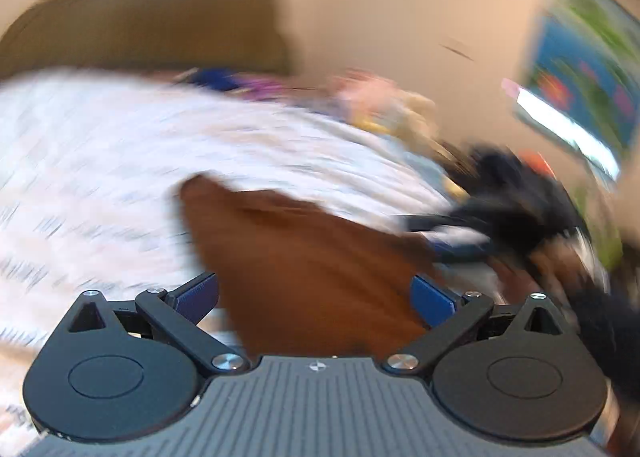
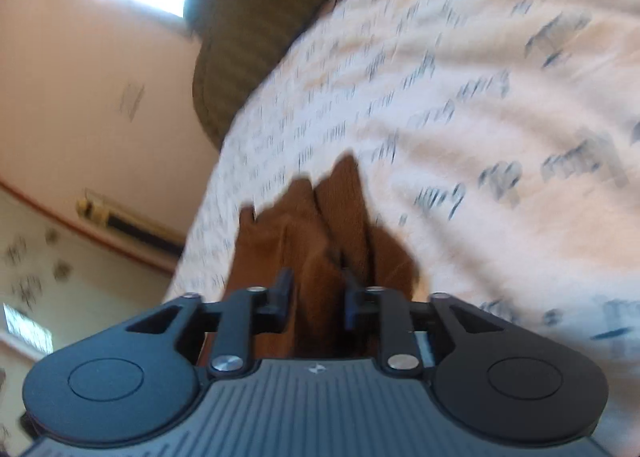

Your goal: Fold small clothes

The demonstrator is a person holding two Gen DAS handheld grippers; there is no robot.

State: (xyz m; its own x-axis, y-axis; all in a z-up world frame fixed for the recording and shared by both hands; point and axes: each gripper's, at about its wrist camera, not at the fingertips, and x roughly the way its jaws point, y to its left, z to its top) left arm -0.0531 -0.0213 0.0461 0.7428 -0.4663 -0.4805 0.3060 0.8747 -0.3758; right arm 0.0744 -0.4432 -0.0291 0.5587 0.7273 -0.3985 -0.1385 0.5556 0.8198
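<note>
A brown garment point(image 1: 304, 257) lies on a white bedsheet with grey print point(image 1: 100, 161). In the left wrist view my left gripper point(image 1: 316, 297) has its jaws wide apart, with the brown cloth running up between the blue fingers point(image 1: 198, 297). In the right wrist view my right gripper point(image 2: 318, 297) is closed on a bunched fold of the brown garment point(image 2: 316, 225), which sticks out past the black fingers point(image 2: 282, 293). The other gripper and a dark-gloved hand point(image 1: 516, 209) show at the right of the left wrist view. Both views are motion-blurred.
A pile of coloured clothes point(image 1: 384, 105) lies at the far edge of the bed. A brown headboard or cushion point(image 1: 152, 29) stands behind it. The bedsheet point(image 2: 480, 97) fills the right wrist view, with a peach wall point(image 2: 80, 97) and floor to the left.
</note>
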